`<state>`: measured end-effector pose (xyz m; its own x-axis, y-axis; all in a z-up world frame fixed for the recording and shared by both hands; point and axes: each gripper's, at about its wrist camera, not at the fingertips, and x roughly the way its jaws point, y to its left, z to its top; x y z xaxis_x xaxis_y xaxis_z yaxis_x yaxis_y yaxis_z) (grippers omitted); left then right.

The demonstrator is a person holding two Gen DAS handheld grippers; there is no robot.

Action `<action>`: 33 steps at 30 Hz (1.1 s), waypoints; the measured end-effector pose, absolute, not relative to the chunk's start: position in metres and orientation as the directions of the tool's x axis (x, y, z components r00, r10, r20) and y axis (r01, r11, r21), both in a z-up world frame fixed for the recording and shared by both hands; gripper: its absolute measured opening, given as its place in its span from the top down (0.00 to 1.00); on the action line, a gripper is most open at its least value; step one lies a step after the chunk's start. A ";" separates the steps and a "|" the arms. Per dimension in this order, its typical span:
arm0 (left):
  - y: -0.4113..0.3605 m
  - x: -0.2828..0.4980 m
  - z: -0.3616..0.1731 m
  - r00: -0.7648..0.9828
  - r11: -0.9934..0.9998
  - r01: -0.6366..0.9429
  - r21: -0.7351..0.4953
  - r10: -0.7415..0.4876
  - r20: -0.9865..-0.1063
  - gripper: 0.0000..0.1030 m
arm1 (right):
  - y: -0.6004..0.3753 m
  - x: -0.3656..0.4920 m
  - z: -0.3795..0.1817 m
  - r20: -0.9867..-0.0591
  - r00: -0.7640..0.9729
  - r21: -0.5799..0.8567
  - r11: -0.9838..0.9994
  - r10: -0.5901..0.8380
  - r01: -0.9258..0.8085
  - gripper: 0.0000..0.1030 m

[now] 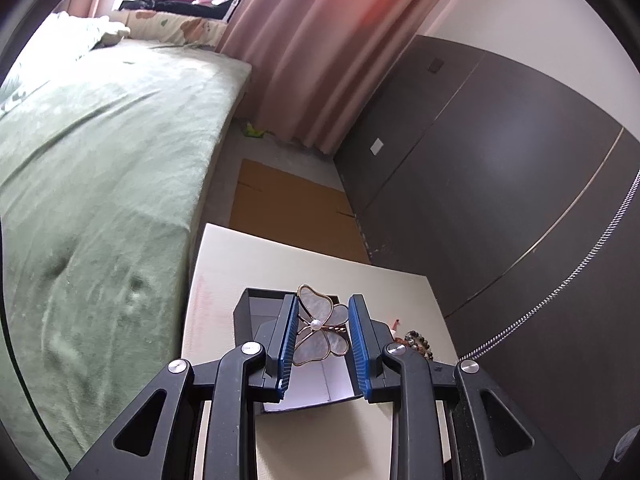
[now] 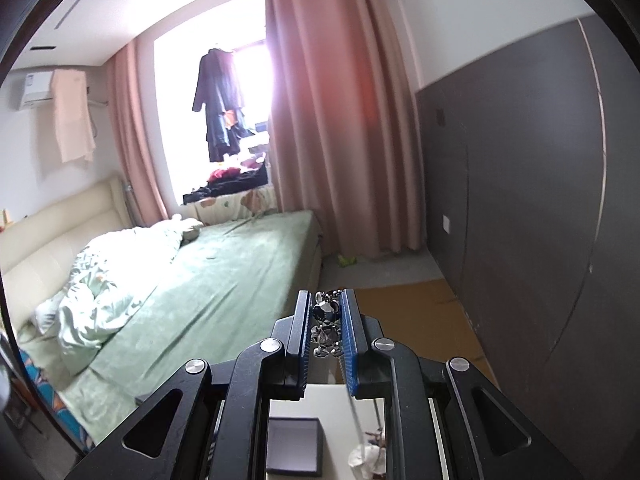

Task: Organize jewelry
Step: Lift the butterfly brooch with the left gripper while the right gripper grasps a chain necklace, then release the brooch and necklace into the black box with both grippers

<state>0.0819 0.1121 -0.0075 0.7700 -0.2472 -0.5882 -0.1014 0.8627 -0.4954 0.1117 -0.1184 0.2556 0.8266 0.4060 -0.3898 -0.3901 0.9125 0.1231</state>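
The butterfly brooch (image 1: 320,330), pearly petals in a gold rim with a small pearl at its middle, sits clamped between the blue pads of my left gripper (image 1: 323,342), above the open black box (image 1: 256,308) on the cream table (image 1: 312,256). A beaded bracelet (image 1: 418,344) lies on the table just right of the box. My right gripper (image 2: 326,330) is closed on a silver chain (image 1: 580,264) with a dark stone, held high above the table. The chain hangs down from the pads; in the left view it runs as a long strand up the right side. Beyond are the green bed (image 2: 224,280) and pink curtain (image 2: 332,120).
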 end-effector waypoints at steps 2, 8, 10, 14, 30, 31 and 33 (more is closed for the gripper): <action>0.117 0.082 -0.007 0.772 0.857 -0.110 -0.504 -0.246 -0.586 0.74 | -0.108 0.111 0.257 -0.390 0.817 0.125 0.904 0.424 -0.410 0.85; 0.130 0.075 -0.006 0.777 0.838 -0.124 -0.531 -0.251 -0.578 0.74 | -0.076 0.111 0.247 -0.409 0.783 0.130 0.879 0.470 -0.459 0.85; 0.132 0.073 -0.006 0.777 0.836 -0.129 -0.533 -0.249 -0.578 0.74 | -0.070 0.112 0.238 -0.419 0.770 0.138 0.872 0.482 -0.470 0.85; 0.133 0.073 -0.004 0.784 0.830 -0.141 -0.540 -0.240 -0.572 0.74 | -0.055 0.118 0.217 -0.456 0.734 0.149 0.857 0.502 -0.494 0.85; 0.133 0.083 -0.010 0.763 0.823 -0.167 -0.542 -0.240 -0.600 0.74 | -0.051 0.163 0.082 -0.638 0.557 0.311 0.840 0.532 -0.445 0.85; 0.132 0.083 -0.011 0.761 0.823 -0.170 -0.542 -0.240 -0.603 0.74 | -0.051 0.164 0.076 -0.644 0.549 0.316 0.838 0.533 -0.444 0.85; 0.131 0.086 -0.013 0.755 0.823 -0.174 -0.541 -0.241 -0.609 0.74 | -0.053 0.168 0.063 -0.656 0.530 0.330 0.836 0.538 -0.439 0.85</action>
